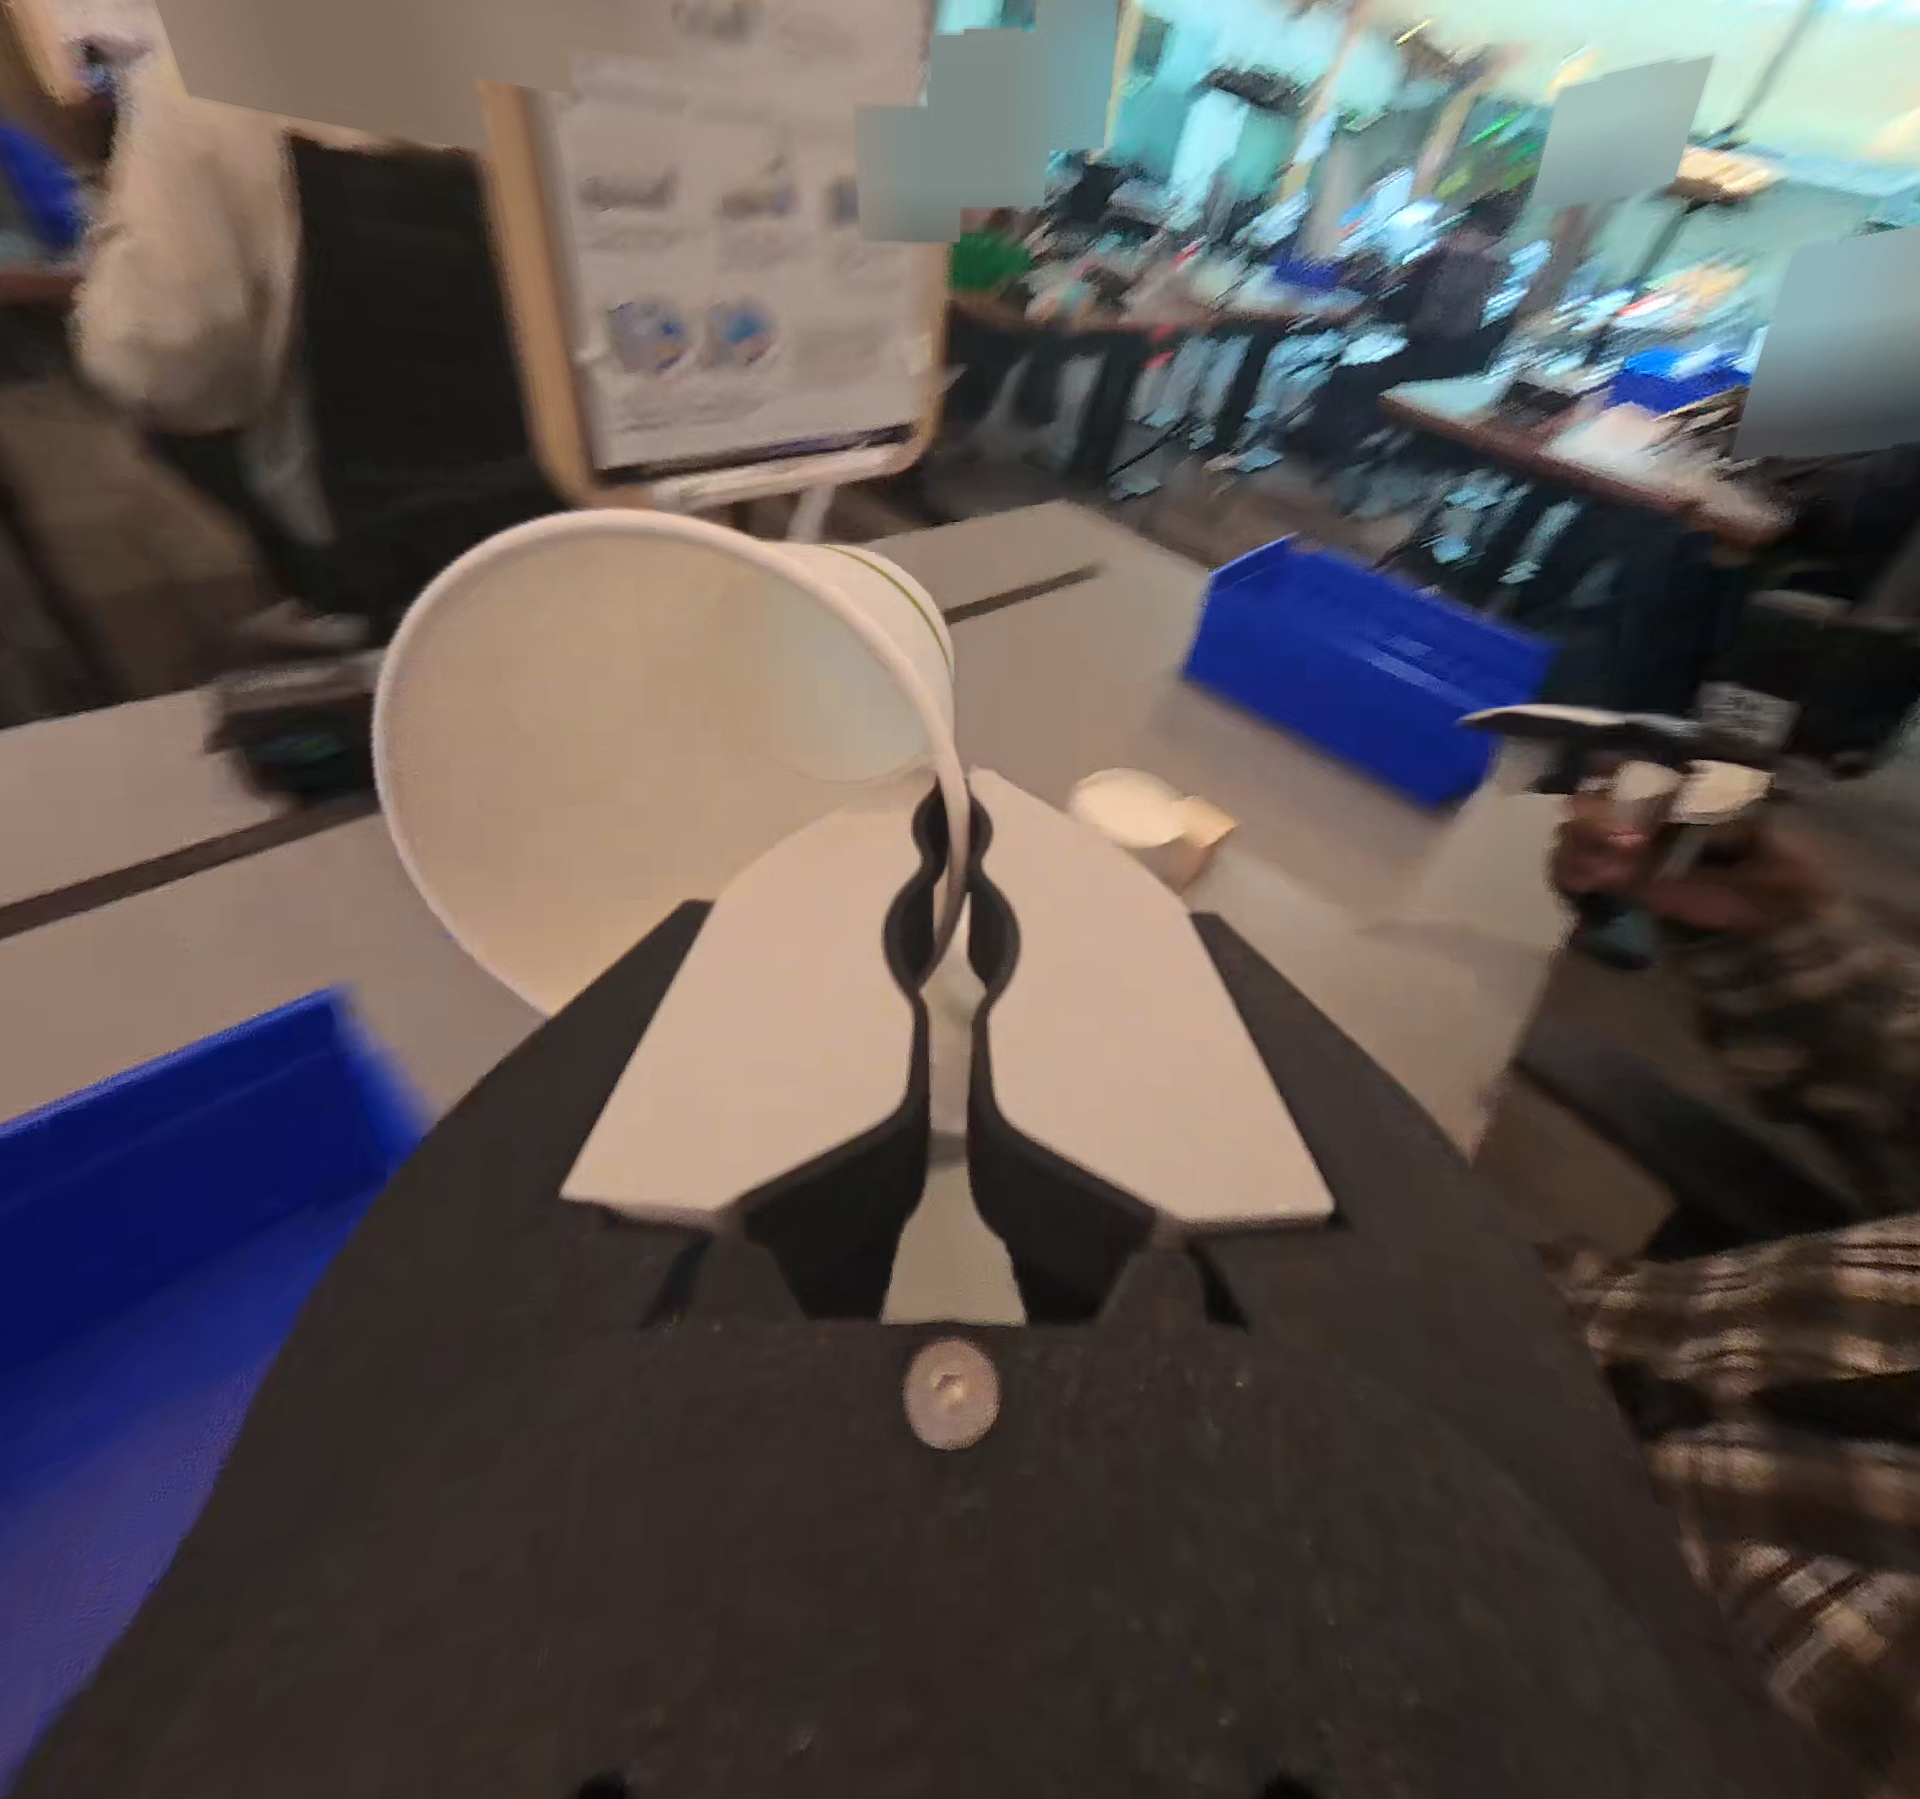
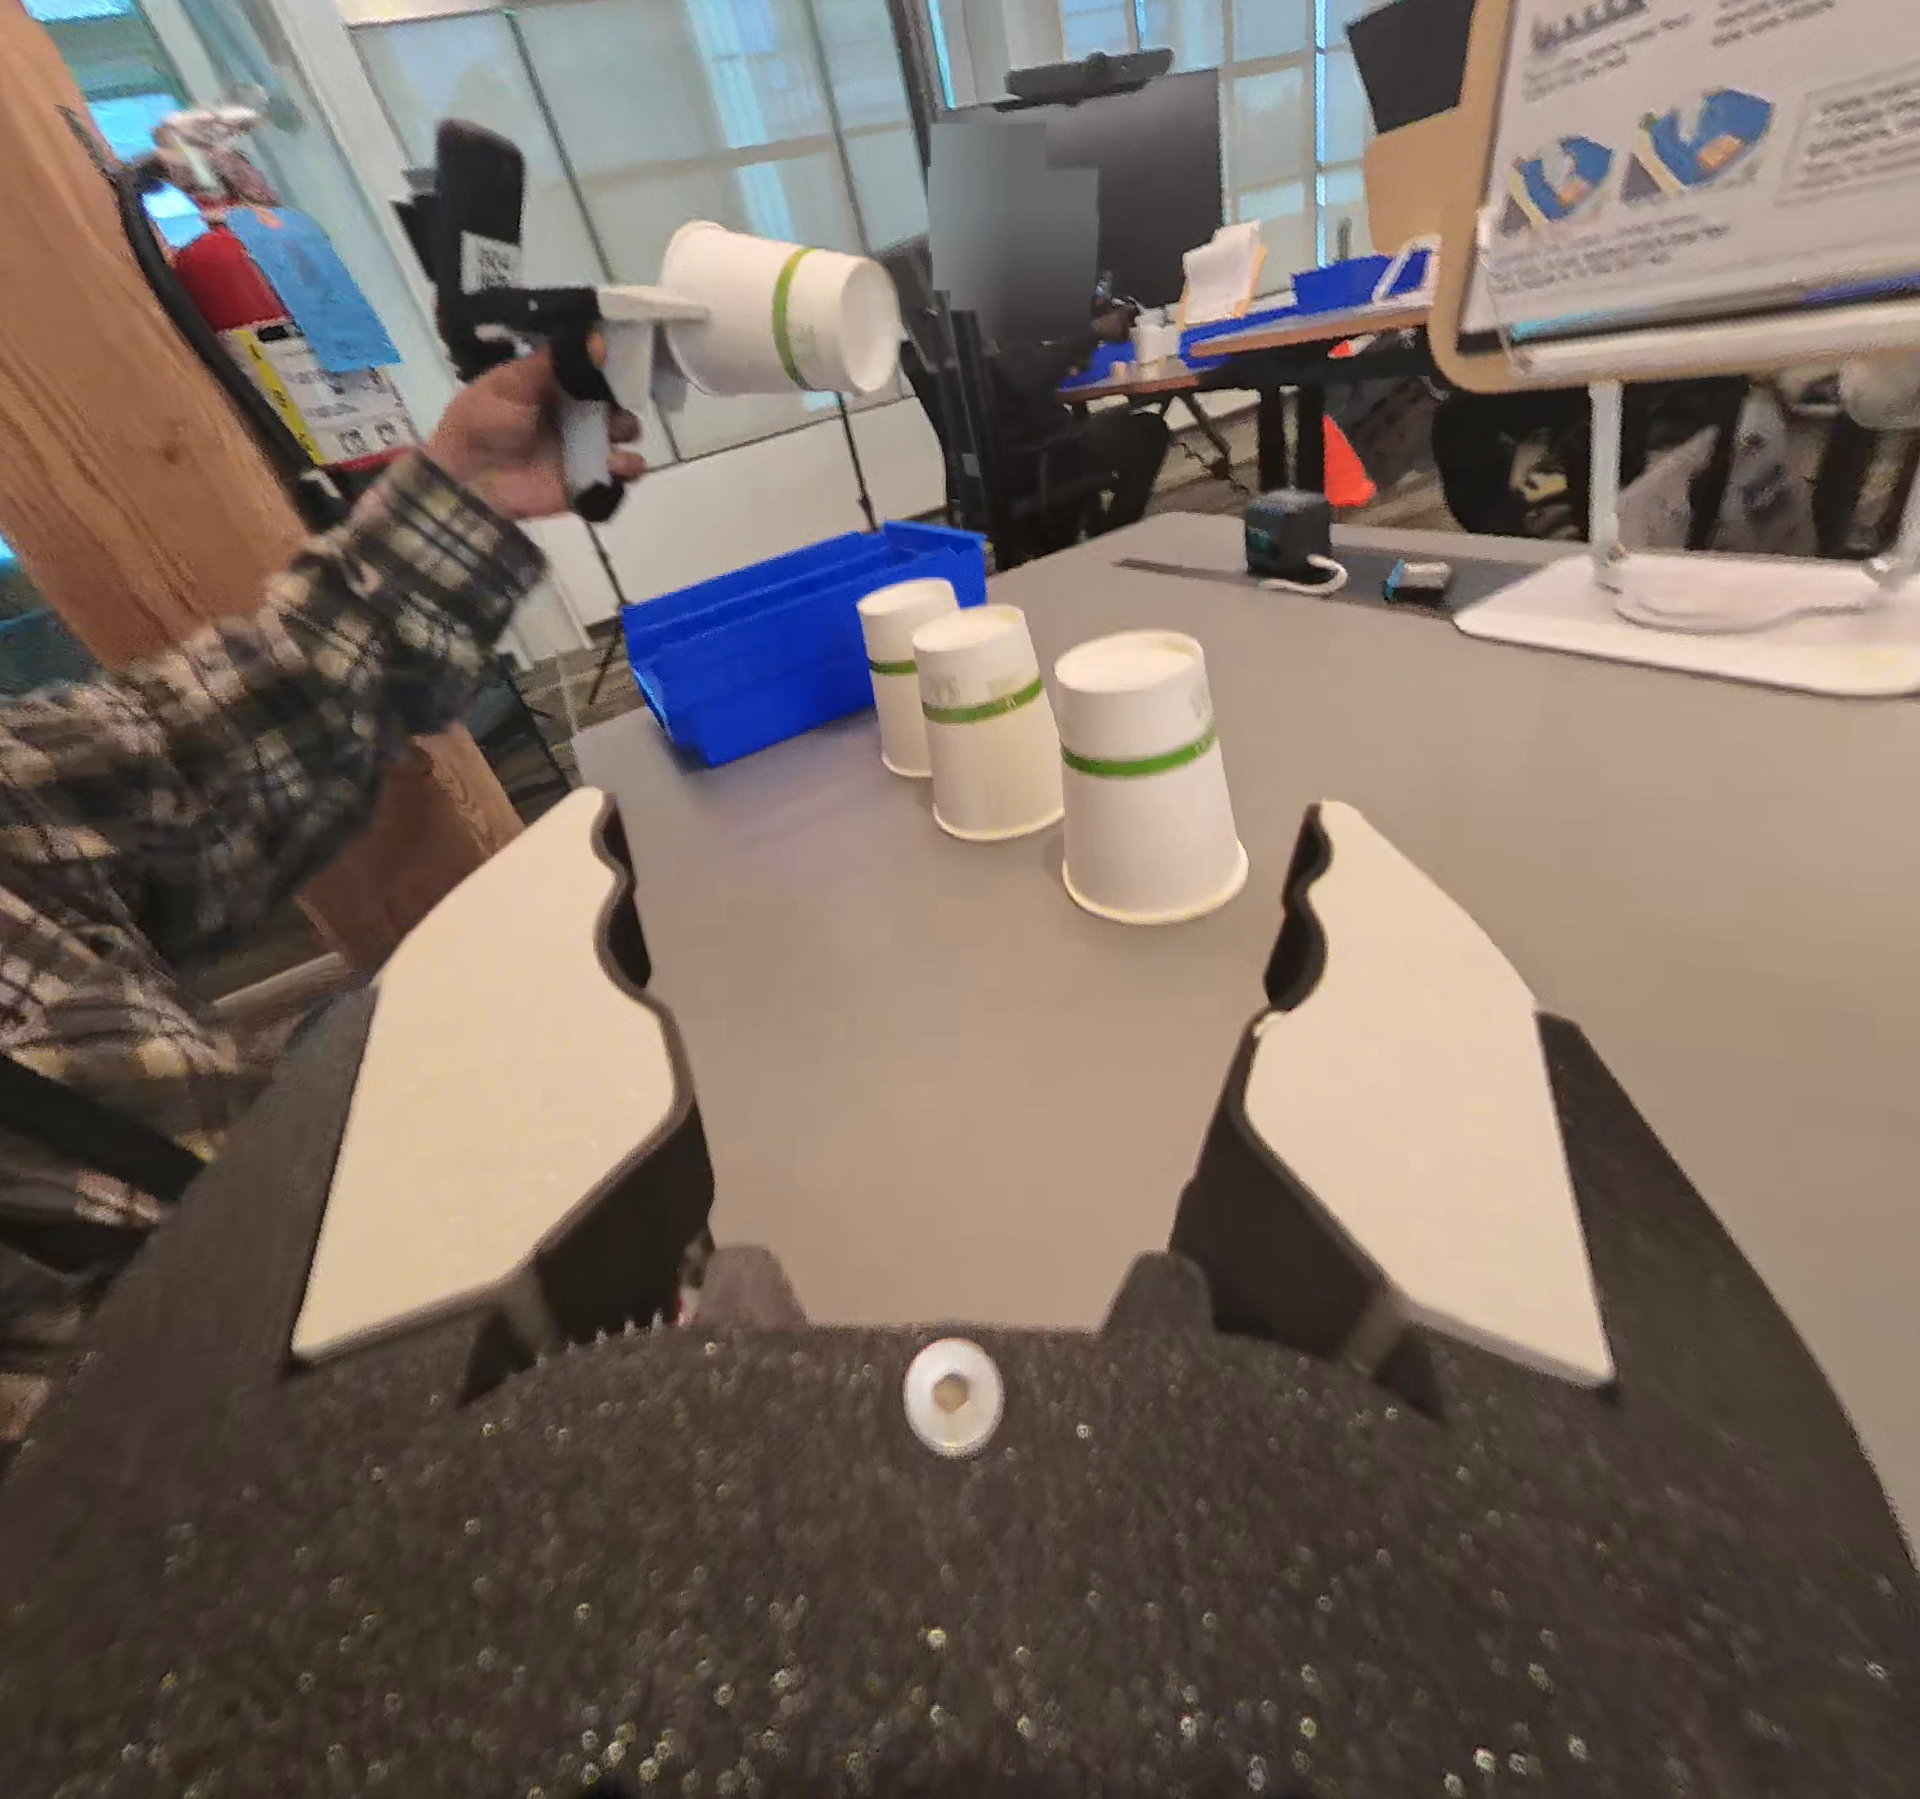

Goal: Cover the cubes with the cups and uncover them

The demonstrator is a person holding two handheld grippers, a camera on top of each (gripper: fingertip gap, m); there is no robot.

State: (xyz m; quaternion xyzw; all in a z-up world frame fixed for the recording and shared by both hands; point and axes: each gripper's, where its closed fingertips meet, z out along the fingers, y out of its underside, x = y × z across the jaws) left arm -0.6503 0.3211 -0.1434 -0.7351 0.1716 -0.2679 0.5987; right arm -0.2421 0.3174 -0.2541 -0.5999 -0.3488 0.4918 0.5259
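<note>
My left gripper [image 1: 956, 804] is shut on the rim of a white paper cup [image 1: 644, 741] with a green band. It holds the cup in the air, tipped, with the mouth towards the camera. The right wrist view shows that gripper [image 2: 675, 315] high at the left, with the cup [image 2: 779, 321] on its side. My right gripper [image 2: 961, 809] is open and empty over the grey table [image 2: 935, 1022]. Three upside-down white cups stand in a row ahead of it; the nearest [image 2: 1148, 773] is just past the right fingertip, untouched. No cube shows clearly.
A blue bin [image 2: 769, 648] stands behind the row of cups at the table's far left edge. Another blue bin [image 1: 156, 1230] is at the lower left in the left wrist view. A white stand base [image 2: 1662, 627] and small devices [image 2: 1288, 528] sit at the far right.
</note>
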